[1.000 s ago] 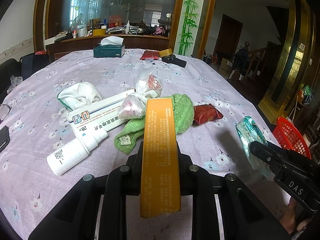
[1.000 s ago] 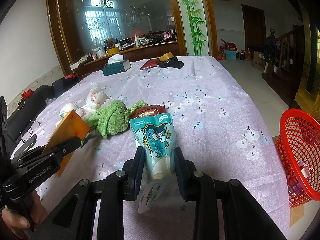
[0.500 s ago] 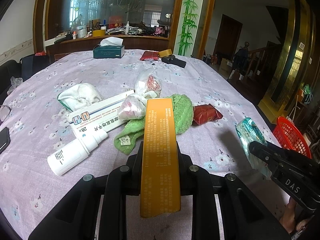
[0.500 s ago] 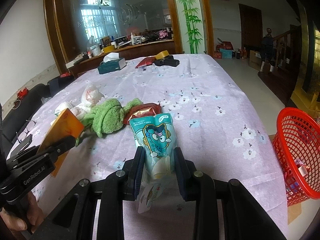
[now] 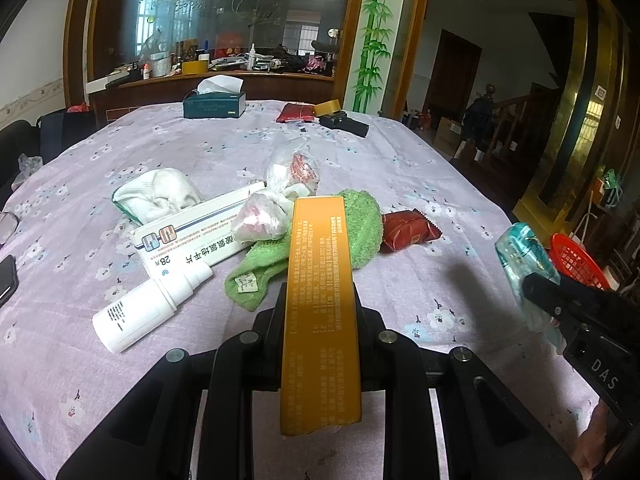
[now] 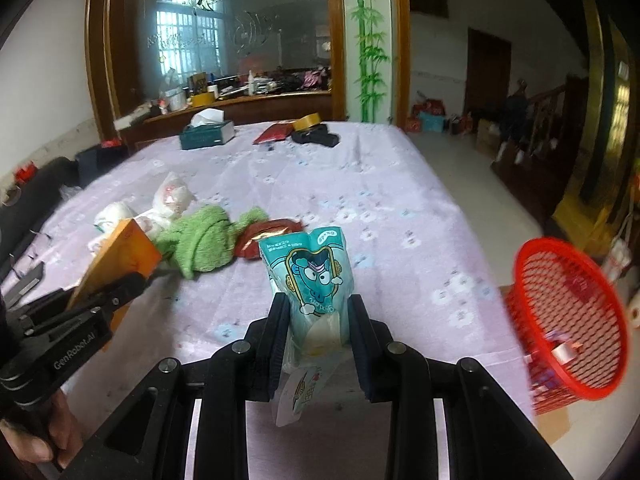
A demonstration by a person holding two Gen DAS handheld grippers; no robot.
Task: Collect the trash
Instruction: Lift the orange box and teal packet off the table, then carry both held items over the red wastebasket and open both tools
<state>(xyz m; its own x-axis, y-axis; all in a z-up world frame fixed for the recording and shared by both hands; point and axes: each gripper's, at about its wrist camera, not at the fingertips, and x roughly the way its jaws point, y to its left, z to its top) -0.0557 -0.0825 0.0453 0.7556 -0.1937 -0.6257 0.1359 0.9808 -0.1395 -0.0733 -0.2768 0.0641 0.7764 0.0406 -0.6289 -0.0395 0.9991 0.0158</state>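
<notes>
My left gripper (image 5: 320, 300) is shut on a long orange box (image 5: 320, 280) that sticks out forward above the table. My right gripper (image 6: 316, 308) is shut on a teal snack pouch (image 6: 314, 276) with a cartoon face, held above the table's near right part. In the left wrist view the teal snack pouch (image 5: 524, 256) shows at the right edge with the right gripper (image 5: 536, 284). The orange box (image 6: 124, 256) and left gripper (image 6: 120, 292) appear at the left of the right wrist view. A red mesh basket (image 6: 568, 312) stands on the floor to the right of the table.
On the lilac flowered tablecloth (image 5: 400, 152) lie a green towel (image 5: 360, 232), a red wrapper (image 5: 408, 232), tied plastic bags (image 5: 280, 200), a white medicine box (image 5: 192, 236), a white bottle (image 5: 140, 312) and a white cloth (image 5: 160, 196). A tissue box (image 5: 214, 104) and tape roll (image 5: 328, 108) sit at the far end.
The right wrist view has swung to the right, so the red basket now sits further into its frame. The left gripper and its orange box have held still.
</notes>
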